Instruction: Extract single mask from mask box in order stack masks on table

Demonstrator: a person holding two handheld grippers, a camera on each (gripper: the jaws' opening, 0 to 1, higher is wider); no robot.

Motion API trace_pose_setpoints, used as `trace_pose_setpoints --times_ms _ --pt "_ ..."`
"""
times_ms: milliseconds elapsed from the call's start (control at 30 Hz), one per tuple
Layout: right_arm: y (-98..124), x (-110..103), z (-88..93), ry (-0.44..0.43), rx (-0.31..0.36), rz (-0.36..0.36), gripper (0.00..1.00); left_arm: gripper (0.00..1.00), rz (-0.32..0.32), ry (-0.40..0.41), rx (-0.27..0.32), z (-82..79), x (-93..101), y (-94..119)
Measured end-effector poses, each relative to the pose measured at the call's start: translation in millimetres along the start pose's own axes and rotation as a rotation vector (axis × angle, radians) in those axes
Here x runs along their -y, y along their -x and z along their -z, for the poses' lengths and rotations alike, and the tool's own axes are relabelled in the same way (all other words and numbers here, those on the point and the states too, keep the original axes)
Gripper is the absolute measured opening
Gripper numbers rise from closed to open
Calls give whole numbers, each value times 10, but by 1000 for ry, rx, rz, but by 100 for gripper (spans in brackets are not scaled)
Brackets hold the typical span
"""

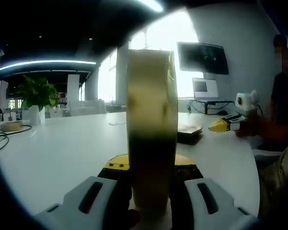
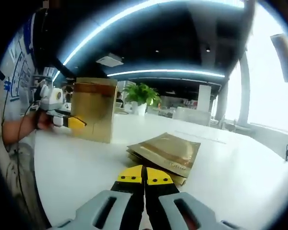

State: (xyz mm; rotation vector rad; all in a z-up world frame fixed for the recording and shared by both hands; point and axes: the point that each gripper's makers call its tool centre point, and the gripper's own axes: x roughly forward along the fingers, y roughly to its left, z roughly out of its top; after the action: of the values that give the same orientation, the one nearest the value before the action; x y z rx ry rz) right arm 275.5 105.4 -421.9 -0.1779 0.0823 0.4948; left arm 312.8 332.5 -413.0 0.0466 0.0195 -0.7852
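— What carries everything?

— A broad white desk (image 2: 240, 163). I work at its near edge, and it runs off toward bright windows.

— And the biggest thing on it?

— The upright gold cardboard mask box (image 2: 93, 109). In my right gripper view it stands near the desk's left edge. In my left gripper view I see it edge-on, a tall gold slab rising straight up between my jaws.

— So your left gripper has it?

— Yes. My left gripper (image 1: 151, 191) is closed on the box's narrow sides, its grey fingers (image 1: 89, 199) pressed against it on either side. In the right gripper view that same gripper, yellow-tipped, reaches in from the left and touches the box.

— Where are the masks?

— A low stack of flat gold foil mask packets (image 2: 167, 152) lies on the desk toward the middle, well apart from the box and just ahead of my right gripper (image 2: 145, 179).

— Does the right one hold anything?

— No. Its yellow-and-black tips are pressed together with nothing between them, just short of the stack.

— Anything smaller?

— A green potted plant (image 2: 141, 96) stands at the far edge.
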Motion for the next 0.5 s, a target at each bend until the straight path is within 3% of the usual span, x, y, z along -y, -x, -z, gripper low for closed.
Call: trace_pose_setpoints --times_ms 500 --pt "10 43 16 -14 10 -10 0 20 0 -1 0 5 -2 -1"
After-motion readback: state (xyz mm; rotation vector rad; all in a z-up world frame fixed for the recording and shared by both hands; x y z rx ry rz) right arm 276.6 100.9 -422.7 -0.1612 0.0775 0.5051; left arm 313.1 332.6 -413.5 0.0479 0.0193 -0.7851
